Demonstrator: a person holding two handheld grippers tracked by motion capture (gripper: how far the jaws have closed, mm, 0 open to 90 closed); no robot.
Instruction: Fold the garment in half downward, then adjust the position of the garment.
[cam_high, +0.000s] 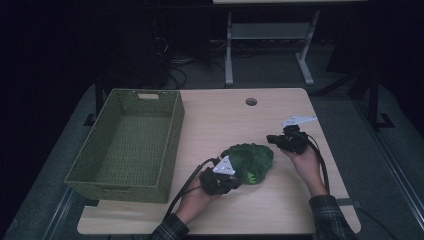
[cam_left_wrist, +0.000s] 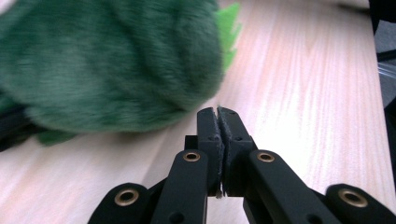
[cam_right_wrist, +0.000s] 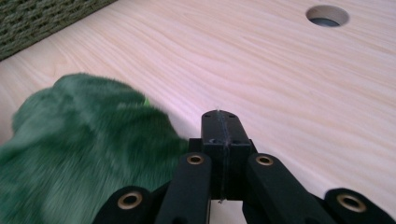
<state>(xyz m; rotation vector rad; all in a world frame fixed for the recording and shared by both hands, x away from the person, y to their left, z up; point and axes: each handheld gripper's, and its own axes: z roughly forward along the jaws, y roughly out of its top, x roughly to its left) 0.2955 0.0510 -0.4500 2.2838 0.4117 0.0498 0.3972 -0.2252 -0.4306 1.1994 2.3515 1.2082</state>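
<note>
Green plush toy (cam_high: 248, 161), unlabelled, between 2 closed tongs

1. The green plush toy (cam_left_wrist: 107, 65) is blurred and cut off by the left gripper view's top and left edges.
2. In the right gripper view its lower part runs off the frame's bottom-left corner.
3. The basket (cam_right_wrist: 42, 18) is cropped there to a strip of wall.
</note>
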